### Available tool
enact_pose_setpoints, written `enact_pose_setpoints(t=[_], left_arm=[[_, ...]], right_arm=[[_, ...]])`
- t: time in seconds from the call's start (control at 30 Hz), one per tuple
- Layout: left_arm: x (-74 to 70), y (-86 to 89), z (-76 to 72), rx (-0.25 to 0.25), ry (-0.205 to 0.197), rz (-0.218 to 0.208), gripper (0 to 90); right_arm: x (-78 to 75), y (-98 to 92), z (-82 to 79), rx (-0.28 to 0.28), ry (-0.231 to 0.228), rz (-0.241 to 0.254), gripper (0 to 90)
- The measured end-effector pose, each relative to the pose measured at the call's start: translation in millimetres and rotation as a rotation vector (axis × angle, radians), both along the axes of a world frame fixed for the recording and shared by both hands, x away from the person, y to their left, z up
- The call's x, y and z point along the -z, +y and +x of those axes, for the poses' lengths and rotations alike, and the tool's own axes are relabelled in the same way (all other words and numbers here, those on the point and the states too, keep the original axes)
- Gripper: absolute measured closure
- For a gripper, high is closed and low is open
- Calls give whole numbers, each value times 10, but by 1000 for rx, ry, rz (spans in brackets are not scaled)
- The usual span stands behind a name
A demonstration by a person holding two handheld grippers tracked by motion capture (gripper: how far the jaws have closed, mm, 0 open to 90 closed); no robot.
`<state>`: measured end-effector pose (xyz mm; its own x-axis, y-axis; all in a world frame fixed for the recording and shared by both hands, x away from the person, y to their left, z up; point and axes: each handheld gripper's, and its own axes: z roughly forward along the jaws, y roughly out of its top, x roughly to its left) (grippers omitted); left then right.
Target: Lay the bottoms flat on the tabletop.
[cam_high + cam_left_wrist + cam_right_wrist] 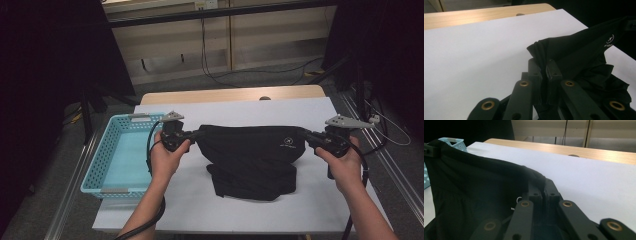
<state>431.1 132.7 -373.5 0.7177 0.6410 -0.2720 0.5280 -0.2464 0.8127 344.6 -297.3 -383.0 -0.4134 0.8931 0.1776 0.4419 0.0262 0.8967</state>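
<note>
Black garment [250, 150] stretched between tongs; blue basket [120, 155] left.

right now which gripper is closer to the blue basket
The left gripper, shut on the left end of the black garment, sits right beside the blue basket. The right gripper holds the garment's far end, across the table.

Garment mid-table, basket at the left edge

We see the garment [250, 155] spread across the middle of the table [310, 210], stretched between our left gripper [192, 135] and right gripper [309, 136]; the basket [107, 170] overhangs the left edge.
</note>
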Motion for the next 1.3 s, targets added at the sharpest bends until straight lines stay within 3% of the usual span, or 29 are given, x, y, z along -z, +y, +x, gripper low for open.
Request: enact_pose_setpoints(t=[0.33,0.57,0.8,0.83,0.87,0.9,0.93,0.97,1.0,1.03,1.07,1.1,1.13,1.17,1.2,1.23,1.27,1.3], left_arm=[[70,-35,79,4,19,11,852],[89,-62,205,2,35,14,854],[97,-46,389,14,79,17,854],[92,-42,440,17,83,17,854],[82,-41,497,9,85,14,854],[21,-46,664,-1,85,21,855],[21,-46,664,-1,85,21,855],[-129,-95,898,-32,63,32,855],[-129,-95,898,-32,63,32,855],[-325,-179,1127,-74,-1,31,854],[-325,-179,1127,-74,-1,31,833],[-430,-263,1290,-111,-51,31,731],[-430,-263,1290,-111,-51,31,538],[-389,-329,1346,-144,3,40,372],[-389,-329,1346,-144,3,40,337],[-280,-374,1273,-127,5,60,324],[-280,-374,1273,-127,5,60,279],[-208,-386,1224,-109,14,61,279]], right_arm=[[56,27,65,15,-1,-27,864],[130,55,202,25,4,-26,864],[99,111,357,17,15,-25,864],[65,125,461,18,28,-20,864],[65,125,461,18,28,-20,864],[21,135,615,36,43,-24,865],[21,135,615,36,43,-24,865],[-66,150,870,68,49,-32,866],[-66,150,870,68,49,-32,866],[-234,149,1251,130,5,-29,865],[-234,149,1251,130,5,-29,865],[-393,158,1599,184,-36,38,698],[-393,158,1599,184,-36,38,698],[-428,234,1765,252,-49,39,454],[-428,234,1765,252,-49,39,454],[-325,364,1750,222,-9,-29,326],[-252,424,1708,198,26,-44,278],[-252,424,1708,198,26,-44,278]])
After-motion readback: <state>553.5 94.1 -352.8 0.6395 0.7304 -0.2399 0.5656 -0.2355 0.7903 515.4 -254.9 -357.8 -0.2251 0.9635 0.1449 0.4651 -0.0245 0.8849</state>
